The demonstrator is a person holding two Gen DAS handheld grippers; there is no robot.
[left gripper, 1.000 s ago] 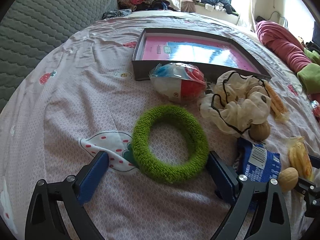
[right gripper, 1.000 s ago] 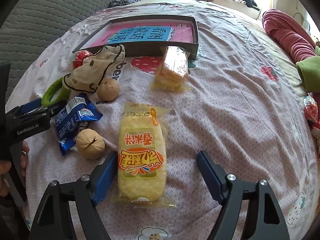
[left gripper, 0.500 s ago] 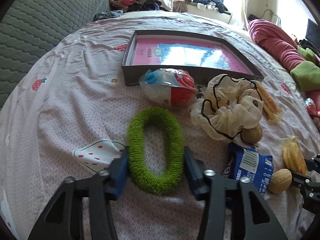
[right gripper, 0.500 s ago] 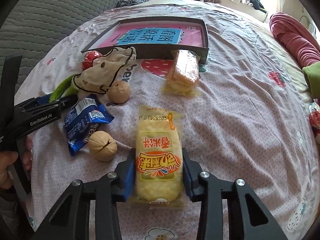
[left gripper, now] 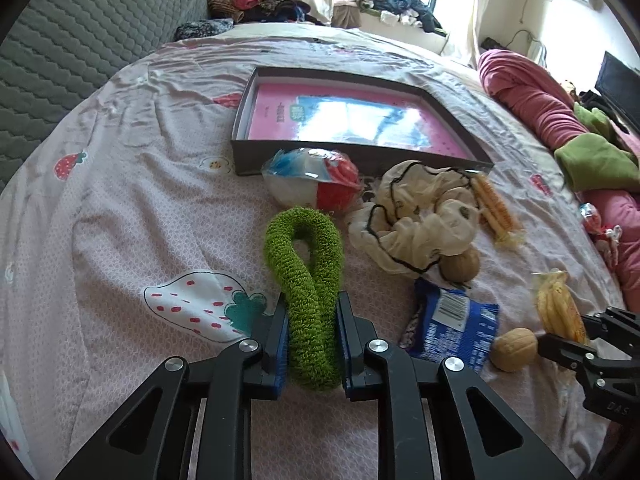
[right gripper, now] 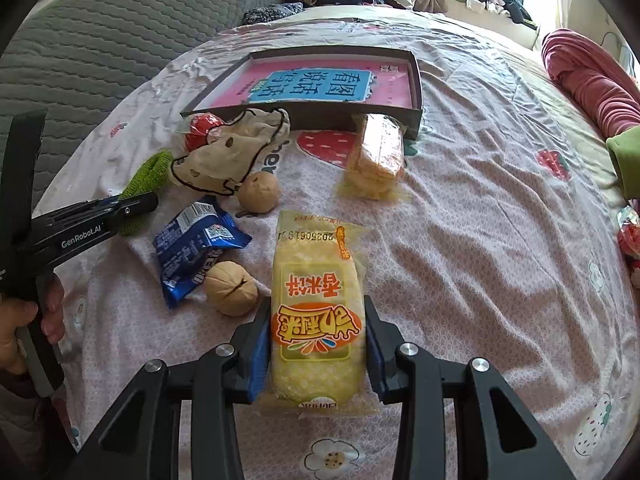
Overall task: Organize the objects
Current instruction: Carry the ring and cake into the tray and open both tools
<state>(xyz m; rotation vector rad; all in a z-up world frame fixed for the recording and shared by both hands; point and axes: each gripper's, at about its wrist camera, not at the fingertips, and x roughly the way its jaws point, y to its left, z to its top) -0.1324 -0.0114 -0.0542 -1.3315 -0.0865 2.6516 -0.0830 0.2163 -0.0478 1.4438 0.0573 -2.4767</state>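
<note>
My left gripper (left gripper: 311, 340) is shut on a fuzzy green ring (left gripper: 306, 272), squeezed flat between the blue pads, on the bed sheet. My right gripper (right gripper: 316, 354) is shut on a yellow snack packet (right gripper: 316, 312) lying on the sheet. A shallow grey box (left gripper: 240, 120) with a pink and blue bottom lies farther back; it also shows in the right wrist view (right gripper: 416, 80). The left gripper shows at the left of the right wrist view (right gripper: 132, 208), with the green ring (right gripper: 150, 172) beyond it.
Between the grippers lie a blue cookie packet (left gripper: 452, 320), two walnuts (left gripper: 514, 348) (left gripper: 460, 266), a cream drawstring pouch (left gripper: 420, 220), a red and white wrapped ball (left gripper: 312, 184) and a second yellow snack packet (right gripper: 376, 156). Pink bedding (left gripper: 536, 96) lies right.
Both grippers have closed: the left one has squeezed the green ring from round to flat, the right one has closed on the yellow snack packet.
</note>
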